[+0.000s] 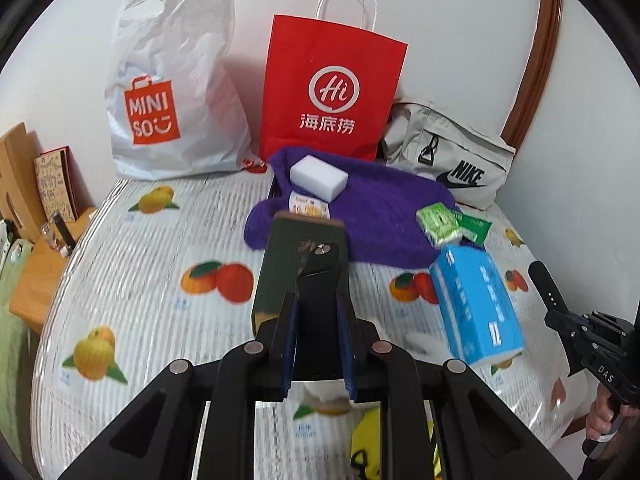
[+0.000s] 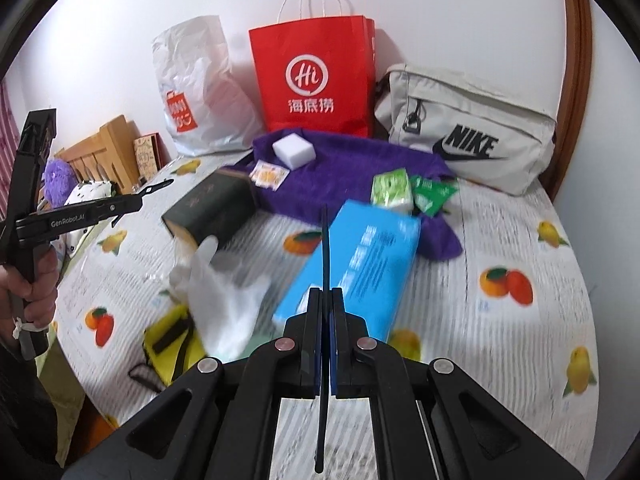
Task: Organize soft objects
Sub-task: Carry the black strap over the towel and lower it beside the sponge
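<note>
Towel (image 1: 384, 216) looks soft and floppy, best pinched at an edge; left tool (image 1: 316, 300) grips a black piece (image 1: 320, 268), right tool (image 2: 326, 292) a thin strap (image 2: 325, 240).

Bright, even indoor light; soft shadows fall behind the bags on the wall. Motion blur smears the lower halves; fisheye edges curve, corners black.
</note>
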